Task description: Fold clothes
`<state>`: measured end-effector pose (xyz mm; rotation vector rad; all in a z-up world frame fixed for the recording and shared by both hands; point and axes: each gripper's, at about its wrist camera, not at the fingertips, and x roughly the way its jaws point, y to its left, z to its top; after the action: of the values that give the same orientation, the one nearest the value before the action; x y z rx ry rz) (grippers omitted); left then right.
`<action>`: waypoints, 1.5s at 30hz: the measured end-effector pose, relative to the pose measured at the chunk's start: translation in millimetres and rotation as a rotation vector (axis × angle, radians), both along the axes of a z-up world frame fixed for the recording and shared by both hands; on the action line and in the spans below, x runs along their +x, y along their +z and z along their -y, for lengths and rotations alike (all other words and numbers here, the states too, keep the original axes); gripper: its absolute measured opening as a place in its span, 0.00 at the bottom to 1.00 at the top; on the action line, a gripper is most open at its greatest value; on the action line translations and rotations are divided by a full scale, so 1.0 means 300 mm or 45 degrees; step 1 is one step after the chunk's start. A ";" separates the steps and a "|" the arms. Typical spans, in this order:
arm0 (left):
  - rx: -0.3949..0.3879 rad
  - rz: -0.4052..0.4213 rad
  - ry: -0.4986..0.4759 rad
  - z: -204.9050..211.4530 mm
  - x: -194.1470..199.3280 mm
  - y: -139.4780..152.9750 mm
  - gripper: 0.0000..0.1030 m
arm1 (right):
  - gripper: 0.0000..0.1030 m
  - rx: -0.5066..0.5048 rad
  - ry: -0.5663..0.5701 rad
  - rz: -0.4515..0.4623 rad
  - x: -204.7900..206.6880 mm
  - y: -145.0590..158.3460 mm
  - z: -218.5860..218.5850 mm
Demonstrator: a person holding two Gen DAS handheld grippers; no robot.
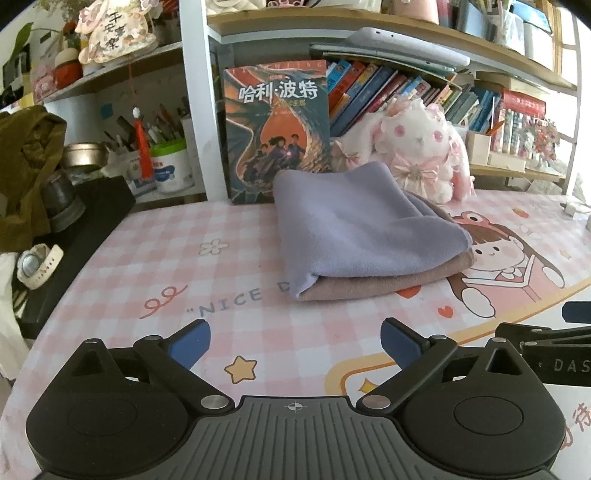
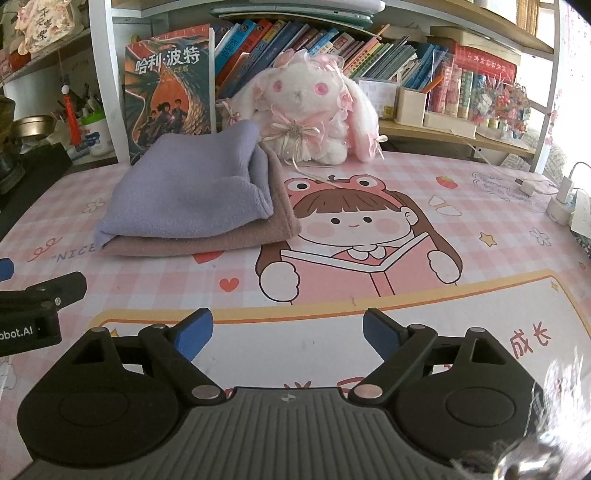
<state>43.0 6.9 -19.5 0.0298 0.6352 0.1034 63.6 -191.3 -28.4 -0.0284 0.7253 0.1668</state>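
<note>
I hold the left gripper (image 1: 295, 341) low over the pink mat (image 1: 184, 266), its blue fingers (image 1: 190, 341) spread wide apart with nothing between them. My right gripper (image 2: 288, 334) hovers beside it, likewise spread and empty. Two folded cloths lie stacked on the mat ahead of both tools, well apart from the fingertips: the purple cloth (image 1: 354, 229) rests on top of the brown cloth (image 1: 369, 282), whose edge sticks out below and to the right. Behind the stack, a book (image 1: 277, 129) stands upright and a plush rabbit (image 2: 314, 110) sits against the shelf (image 1: 369, 29).
</note>
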 end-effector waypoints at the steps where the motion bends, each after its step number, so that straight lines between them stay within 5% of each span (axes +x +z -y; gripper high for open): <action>1: -0.003 -0.002 0.003 -0.002 -0.001 -0.001 0.97 | 0.86 0.002 0.001 -0.001 -0.001 0.000 0.000; 45: -0.037 -0.081 0.062 -0.035 0.008 -0.035 1.00 | 0.87 0.025 0.035 -0.062 0.010 -0.016 -0.008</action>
<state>45.3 17.5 -30.1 -0.0103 0.7013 0.1409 66.5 -188.9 -33.2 -0.0156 0.7720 0.2017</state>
